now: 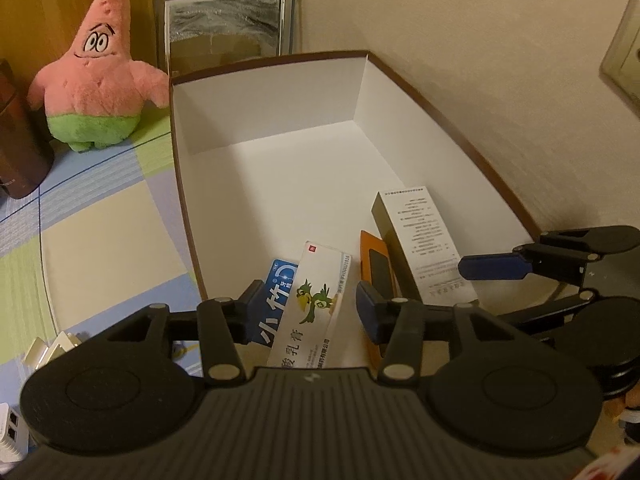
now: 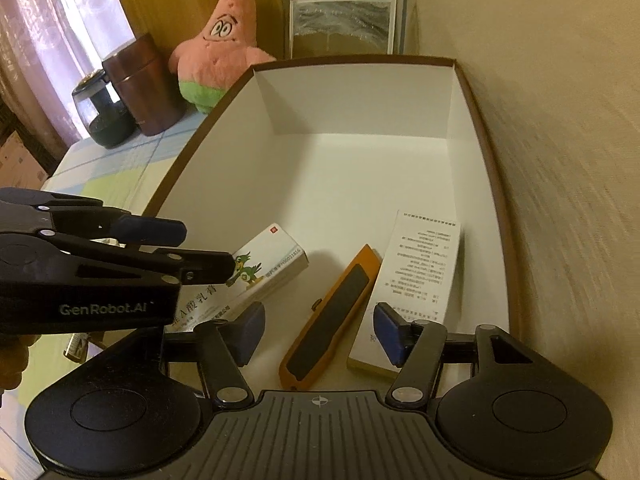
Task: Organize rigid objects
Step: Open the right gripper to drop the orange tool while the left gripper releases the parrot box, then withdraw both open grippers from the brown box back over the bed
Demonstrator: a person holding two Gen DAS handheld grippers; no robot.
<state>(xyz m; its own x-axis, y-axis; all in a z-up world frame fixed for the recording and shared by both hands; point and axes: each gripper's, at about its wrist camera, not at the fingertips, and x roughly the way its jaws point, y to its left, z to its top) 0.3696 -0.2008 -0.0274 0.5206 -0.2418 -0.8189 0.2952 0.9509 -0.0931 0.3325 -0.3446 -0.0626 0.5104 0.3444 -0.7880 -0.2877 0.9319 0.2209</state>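
Observation:
A white box with a brown rim (image 1: pixel 440 92) (image 2: pixel 476 128) stands against the wall. In its near end lie a white carton with a green bird (image 1: pixel 316 300) (image 2: pixel 264 268), a blue carton (image 1: pixel 276 300) under it, an orange utility knife (image 1: pixel 378 268) (image 2: pixel 336 316) and a long white-and-olive carton (image 1: pixel 424 240) (image 2: pixel 420 276). My left gripper (image 1: pixel 310 306) is open above the bird carton, holding nothing; it also shows in the right wrist view (image 2: pixel 200 248). My right gripper (image 2: pixel 318 334) is open over the knife, holding nothing; one of its fingers (image 1: pixel 494 267) shows in the left wrist view.
A pink star plush (image 1: pixel 100 76) (image 2: pixel 224 44) stands left of the box on a checked cloth (image 1: pixel 100 216). A brown canister (image 2: pixel 140 84) and a black glass pot (image 2: pixel 100 116) stand further left. A framed panel (image 1: pixel 224 24) leans behind the box. Small white items (image 1: pixel 52 348) lie near left.

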